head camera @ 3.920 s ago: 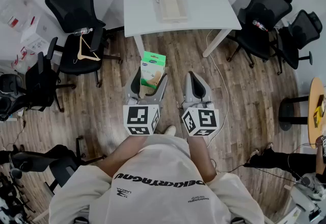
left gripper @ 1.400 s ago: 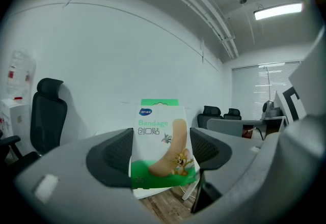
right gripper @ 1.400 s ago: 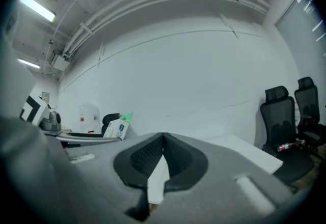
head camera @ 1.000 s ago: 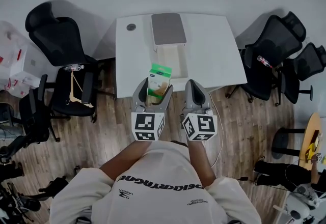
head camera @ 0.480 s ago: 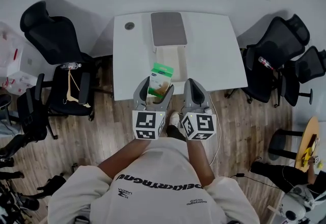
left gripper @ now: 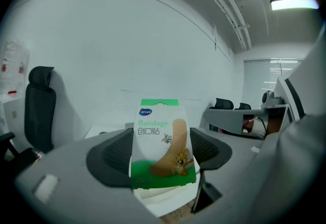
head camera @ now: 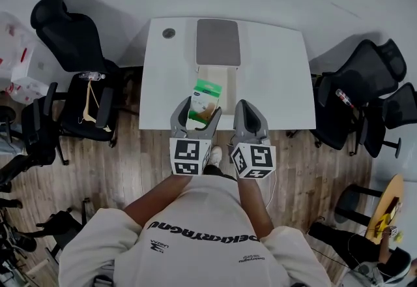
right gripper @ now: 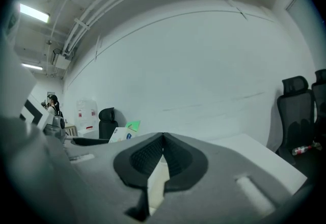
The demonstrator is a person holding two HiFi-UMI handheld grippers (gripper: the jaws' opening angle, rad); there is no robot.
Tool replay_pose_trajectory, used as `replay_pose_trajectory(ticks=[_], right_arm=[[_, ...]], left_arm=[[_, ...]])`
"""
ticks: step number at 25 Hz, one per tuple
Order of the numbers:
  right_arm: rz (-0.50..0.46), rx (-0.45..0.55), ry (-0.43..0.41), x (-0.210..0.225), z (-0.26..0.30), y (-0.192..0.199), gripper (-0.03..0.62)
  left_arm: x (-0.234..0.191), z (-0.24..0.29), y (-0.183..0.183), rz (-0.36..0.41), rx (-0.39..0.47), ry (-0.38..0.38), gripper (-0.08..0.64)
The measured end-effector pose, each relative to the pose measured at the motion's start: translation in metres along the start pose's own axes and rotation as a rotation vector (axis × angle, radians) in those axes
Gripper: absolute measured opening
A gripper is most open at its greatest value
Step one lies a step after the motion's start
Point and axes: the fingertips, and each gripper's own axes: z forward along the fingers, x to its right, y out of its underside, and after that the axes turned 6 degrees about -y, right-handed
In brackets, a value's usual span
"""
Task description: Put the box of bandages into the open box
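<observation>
We find the left gripper [head camera: 195, 113] clamped on the box of bandages [head camera: 206, 99], one jaw pressed against each side. In the left gripper view the box of bandages [left gripper: 162, 145] stands upright between the dark pads, its printed green and white face turned toward the camera and its top rising well above the jaws of the left gripper [left gripper: 160, 152].

From the head view, the held box sits over the near end of the open box [head camera: 219, 81], close to the front edge of the white table [head camera: 277, 70]. The grey lid [head camera: 219, 42] lies folded back at the far side of the open box. We cannot tell how high the carton is above the tray.

The right gripper [head camera: 249, 116] is beside the left one at the table's front edge. In the right gripper view the jaws of the right gripper [right gripper: 162, 147] meet at their tips and hold nothing.

Black office chairs [head camera: 73, 38] flank the table.
</observation>
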Motion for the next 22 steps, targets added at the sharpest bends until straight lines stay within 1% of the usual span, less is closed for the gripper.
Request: replay_pose_trajectory(ticks=[12,22], right_arm=[[0.02,-0.058,-0.075,0.037,0.022,0.018,-0.002],[0.042,-0.102,-0.098,0.059,0.033,0.038,-0.002]], left_arm=[[0.009,0.043,0.023,-0.032,-0.083,-0.099,0.357],[0.014,0.07,0.046,-0.083,-0.149,-0.151,0.359]])
